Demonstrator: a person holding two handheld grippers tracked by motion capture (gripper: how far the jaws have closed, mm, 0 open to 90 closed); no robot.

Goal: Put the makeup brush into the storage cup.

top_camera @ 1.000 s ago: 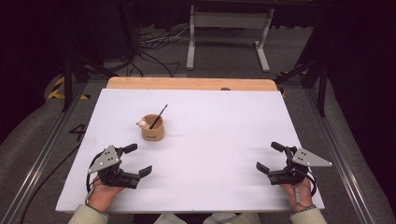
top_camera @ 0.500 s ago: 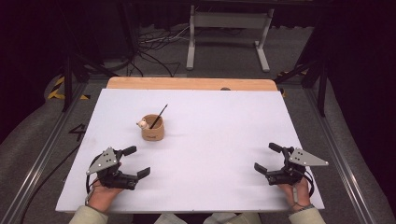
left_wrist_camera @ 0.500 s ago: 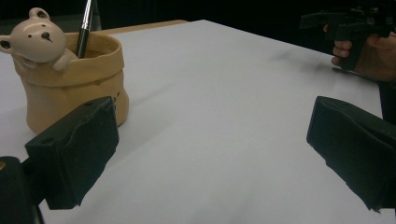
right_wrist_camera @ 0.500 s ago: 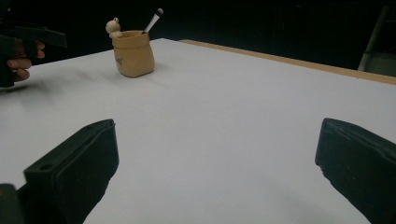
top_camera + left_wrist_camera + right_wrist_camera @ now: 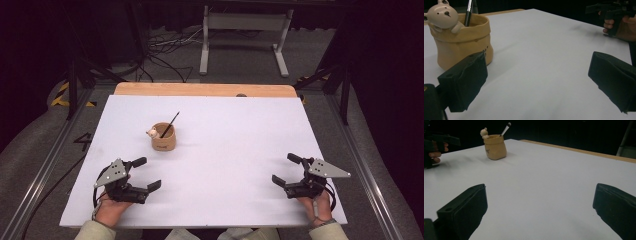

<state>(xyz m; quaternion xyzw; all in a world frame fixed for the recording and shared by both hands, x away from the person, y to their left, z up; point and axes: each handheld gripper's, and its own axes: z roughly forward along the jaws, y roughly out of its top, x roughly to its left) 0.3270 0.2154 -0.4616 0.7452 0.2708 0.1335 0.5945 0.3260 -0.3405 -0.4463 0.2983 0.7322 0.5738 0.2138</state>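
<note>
White tabletop (image 5: 240,150), near edge: left claw (image 5: 142,175) and right claw (image 5: 287,170) spread wide, empty. Farther back, tan cup (image 5: 163,137) nearer left claw, ahead and slightly right; pen (image 5: 170,124) inside, leaning right.
</note>
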